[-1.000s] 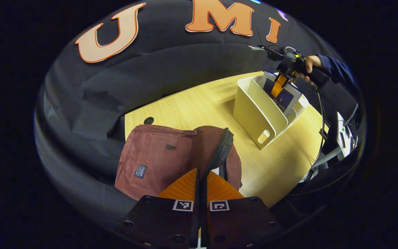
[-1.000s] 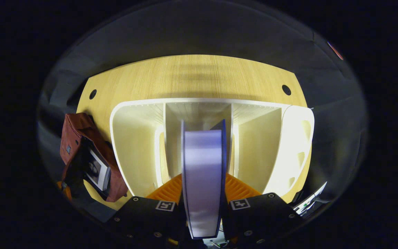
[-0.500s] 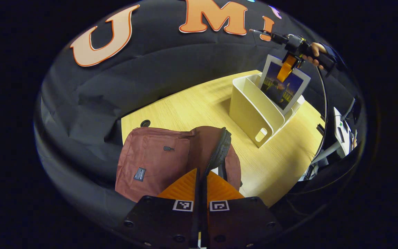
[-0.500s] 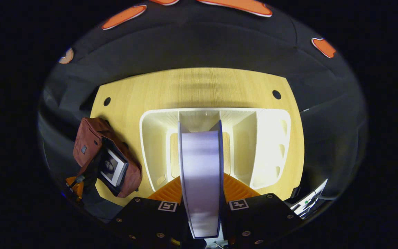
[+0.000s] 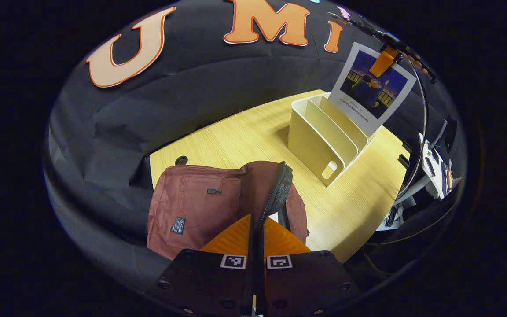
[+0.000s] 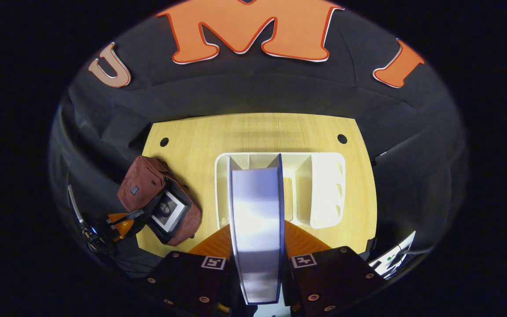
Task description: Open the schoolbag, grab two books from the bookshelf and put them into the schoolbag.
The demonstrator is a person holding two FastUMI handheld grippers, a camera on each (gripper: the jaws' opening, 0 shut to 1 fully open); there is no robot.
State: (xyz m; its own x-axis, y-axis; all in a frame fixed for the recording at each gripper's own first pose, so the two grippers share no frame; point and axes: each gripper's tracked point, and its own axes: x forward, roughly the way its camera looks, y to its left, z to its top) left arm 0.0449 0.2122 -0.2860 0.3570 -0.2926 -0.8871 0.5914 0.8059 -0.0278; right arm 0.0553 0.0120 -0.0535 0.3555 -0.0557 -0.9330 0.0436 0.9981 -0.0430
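Second book [image 5: 371, 88], pinched at its top edge in the right gripper [image 6: 257, 246], hanging above the bookshelf [image 5: 324, 134] at the table's [image 5: 244, 136] far right corner. Best carried level toward the schoolbag [image 5: 196, 202] at the near left edge, first book [image 6: 167, 212] already inside. Left gripper [image 5: 257, 233] pressed together on the bag's zipper rim [image 5: 275, 198], holding the mouth wide. Slide in spine-down beside the first.

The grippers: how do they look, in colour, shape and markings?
Each gripper has two orange ribbed fingers on black blocks fixed with round screws. Each block carries a small square black-and-white marker. See the left gripper and the right gripper in their own views. In the left gripper view, the right gripper's orange finger shows farther off, and a thin black cable hangs from it.
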